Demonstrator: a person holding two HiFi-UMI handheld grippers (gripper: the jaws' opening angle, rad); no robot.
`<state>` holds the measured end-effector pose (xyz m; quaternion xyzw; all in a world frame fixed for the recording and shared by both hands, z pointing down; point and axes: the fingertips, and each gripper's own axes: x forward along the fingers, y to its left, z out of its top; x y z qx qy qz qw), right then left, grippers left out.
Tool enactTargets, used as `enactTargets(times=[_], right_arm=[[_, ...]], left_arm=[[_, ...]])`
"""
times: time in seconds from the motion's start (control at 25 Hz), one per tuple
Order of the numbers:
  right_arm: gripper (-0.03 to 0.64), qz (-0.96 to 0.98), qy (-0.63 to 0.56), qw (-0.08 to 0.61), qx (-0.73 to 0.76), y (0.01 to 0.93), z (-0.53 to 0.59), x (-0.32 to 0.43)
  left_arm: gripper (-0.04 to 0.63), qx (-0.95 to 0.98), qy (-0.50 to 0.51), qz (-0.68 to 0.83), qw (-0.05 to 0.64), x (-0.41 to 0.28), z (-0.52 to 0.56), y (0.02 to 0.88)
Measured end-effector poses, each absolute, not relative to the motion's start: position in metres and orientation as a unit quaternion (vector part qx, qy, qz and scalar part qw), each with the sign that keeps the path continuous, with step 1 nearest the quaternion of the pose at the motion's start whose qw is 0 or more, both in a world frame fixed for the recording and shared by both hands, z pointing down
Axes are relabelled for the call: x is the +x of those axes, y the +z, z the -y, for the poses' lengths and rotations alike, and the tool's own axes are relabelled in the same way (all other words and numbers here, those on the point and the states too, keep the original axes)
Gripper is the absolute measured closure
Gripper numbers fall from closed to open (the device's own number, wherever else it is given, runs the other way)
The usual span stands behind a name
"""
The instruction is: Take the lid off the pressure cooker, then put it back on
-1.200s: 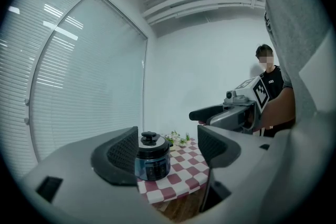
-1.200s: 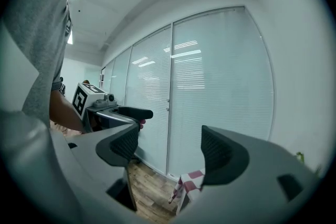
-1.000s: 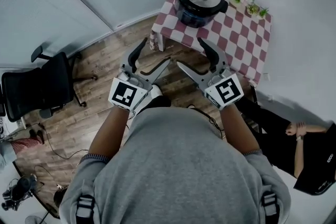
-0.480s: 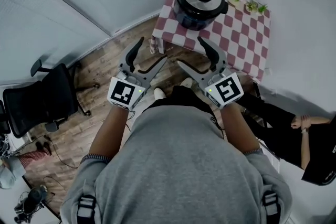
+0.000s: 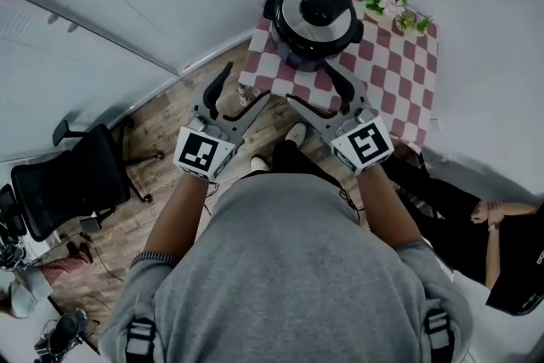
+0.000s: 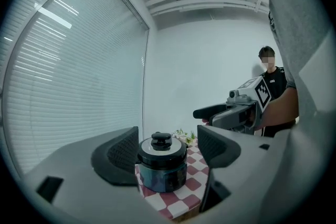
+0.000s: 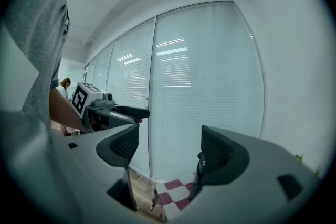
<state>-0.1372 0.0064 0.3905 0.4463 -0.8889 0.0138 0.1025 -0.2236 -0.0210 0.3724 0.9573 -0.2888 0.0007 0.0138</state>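
Both claws held wide and empty, short of the cooker, whose lid is on.
Head view: the cooker (image 5: 313, 25) stands on the near left corner of a checked table (image 5: 399, 68) with its lid (image 5: 316, 6) in place, and flowers (image 5: 387, 0) are behind it. The left gripper (image 5: 245, 89) and right gripper (image 5: 309, 86) are side by side in front of the table, neither touching the cooker. A chair (image 5: 64, 183) is well off to the left. Left gripper view: the jaws stand far apart with nothing gripped; the cooker shows between them, farther off on the table, and the right gripper reaches in from the right. Right gripper view: the jaws are spread wide too, with only a table corner and window blinds (image 7: 205, 86) between them.
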Motion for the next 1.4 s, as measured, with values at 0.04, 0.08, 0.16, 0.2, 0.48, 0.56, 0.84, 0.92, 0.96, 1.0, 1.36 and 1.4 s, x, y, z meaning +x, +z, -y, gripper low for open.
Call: enactTargets(times=[0.04,0.08,0.16,0.2,0.48,0.56,0.84,0.92,0.96,1.0,1.36,1.4], right_arm=[[0.233,0.888,0.012,0.104,0.448,0.390,0.002,-0.132],[0.233,0.887,0.012,0.104,0.449,0.389,0.010,-0.126],[0.233,0.886,0.013,0.104,0.451,0.389,0.025,-0.113],[0.233,0.886,0.013,0.103,0.452,0.389,0.032,-0.107],[0.230,0.883,0.023,0.110,0.456,0.393,0.072,-0.068],[0.229,0.883,0.027,0.111,0.455,0.396,0.082,-0.057],[0.229,0.875,0.031,0.114,0.469,0.401,0.113,-0.032],[0.229,0.871,0.031,0.114,0.478,0.402,0.122,-0.027],[0.229,0.868,0.032,0.115,0.483,0.403,0.126,-0.025],[0.229,0.864,0.034,0.116,0.488,0.405,0.130,-0.024],[0.227,0.815,0.073,0.136,0.559,0.421,0.175,-0.015],[0.227,0.807,0.078,0.138,0.569,0.423,0.179,-0.014]], left_arm=[[0.239,0.958,0.003,0.287,0.013,-0.217,0.029,0.372],[0.239,0.958,0.004,0.285,0.013,-0.211,0.037,0.372],[0.238,0.959,0.005,0.282,0.013,-0.197,0.052,0.372],[0.238,0.960,0.004,0.281,0.012,-0.190,0.059,0.371],[0.238,0.963,0.022,0.270,0.013,-0.147,0.100,0.371],[0.238,0.963,0.020,0.267,0.014,-0.135,0.110,0.370],[0.239,0.968,0.010,0.250,0.008,-0.109,0.142,0.368],[0.239,0.972,0.020,0.232,0.007,-0.102,0.151,0.374],[0.239,0.974,0.024,0.223,0.005,-0.100,0.156,0.376],[0.238,0.976,0.025,0.214,0.003,-0.097,0.161,0.377],[0.238,0.997,0.042,0.069,-0.013,-0.068,0.207,0.382],[0.238,0.998,0.049,0.046,-0.015,-0.065,0.211,0.386]])
